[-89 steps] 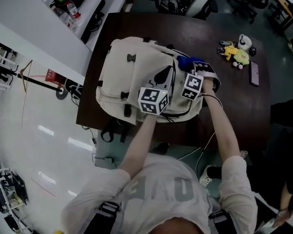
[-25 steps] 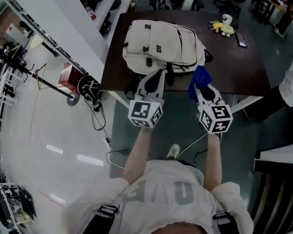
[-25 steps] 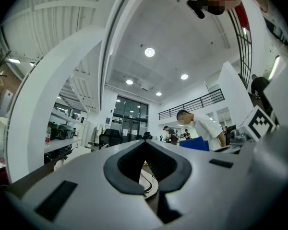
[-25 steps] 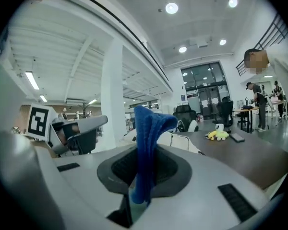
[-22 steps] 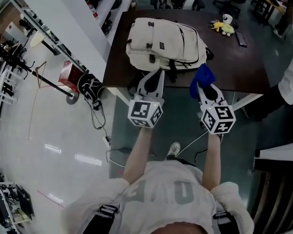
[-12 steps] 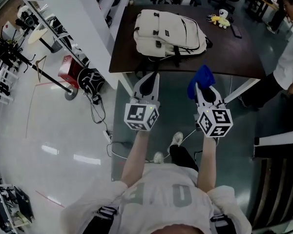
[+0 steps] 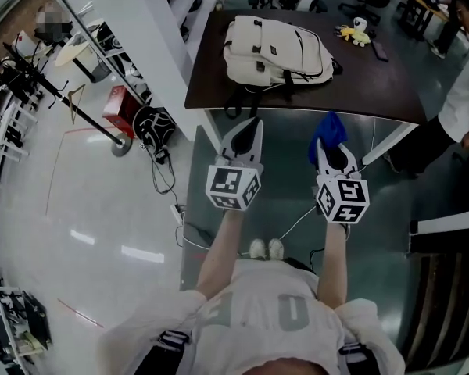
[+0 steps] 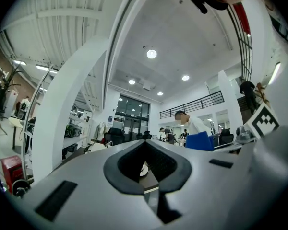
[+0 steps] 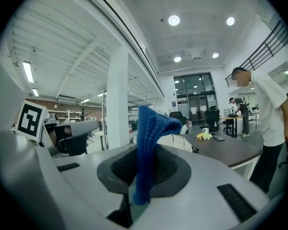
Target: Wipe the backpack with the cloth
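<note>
The backpack (image 7: 277,47) lies flat on the dark table (image 7: 375,88), toward the table's left side. Both grippers hang off the table's near edge, over the floor. The right gripper (image 7: 328,145) is clamped on the blue cloth (image 9: 148,143), which stands up from the jaws as a folded tuft. The left gripper (image 7: 246,131) has its jaws together with nothing between them. To wipe well, I judge that the cloth must come over the table and lie broad on the fabric, with no jaw tips pushing into it. The left gripper could press the backpack down against the table so that it does not slide.
</note>
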The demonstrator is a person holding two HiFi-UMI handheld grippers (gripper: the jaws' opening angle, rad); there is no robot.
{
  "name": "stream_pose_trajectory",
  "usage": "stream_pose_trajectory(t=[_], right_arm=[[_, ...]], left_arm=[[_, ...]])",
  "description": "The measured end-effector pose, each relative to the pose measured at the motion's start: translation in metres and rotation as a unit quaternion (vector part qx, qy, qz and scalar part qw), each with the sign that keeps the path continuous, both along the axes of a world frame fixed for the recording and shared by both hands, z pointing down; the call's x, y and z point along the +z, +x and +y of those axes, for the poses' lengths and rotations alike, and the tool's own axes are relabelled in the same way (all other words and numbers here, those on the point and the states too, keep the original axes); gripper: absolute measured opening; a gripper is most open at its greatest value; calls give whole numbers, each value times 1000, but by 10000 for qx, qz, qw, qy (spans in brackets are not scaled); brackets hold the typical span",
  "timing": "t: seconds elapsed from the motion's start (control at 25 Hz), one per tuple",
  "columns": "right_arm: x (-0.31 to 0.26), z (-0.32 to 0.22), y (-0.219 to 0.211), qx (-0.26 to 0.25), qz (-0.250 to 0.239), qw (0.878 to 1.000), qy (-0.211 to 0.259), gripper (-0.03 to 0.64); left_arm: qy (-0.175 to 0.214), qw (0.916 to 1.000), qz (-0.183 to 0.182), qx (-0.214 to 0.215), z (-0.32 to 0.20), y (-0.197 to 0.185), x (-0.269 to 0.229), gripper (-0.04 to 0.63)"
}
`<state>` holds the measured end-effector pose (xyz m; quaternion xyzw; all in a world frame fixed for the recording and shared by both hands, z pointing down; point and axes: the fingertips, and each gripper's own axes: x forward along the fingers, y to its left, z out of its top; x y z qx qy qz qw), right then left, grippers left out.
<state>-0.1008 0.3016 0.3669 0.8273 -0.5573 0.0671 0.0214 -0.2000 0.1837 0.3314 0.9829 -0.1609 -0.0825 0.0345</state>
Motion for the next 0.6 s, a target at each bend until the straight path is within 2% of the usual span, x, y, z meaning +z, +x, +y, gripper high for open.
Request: stream_pose_trajectory(t=[0.6], right_arm=[[-7, 33, -3, -103, 38, 9999, 105, 41]], left_arm=[[47, 10000, 18, 5, 33, 7, -6, 5]])
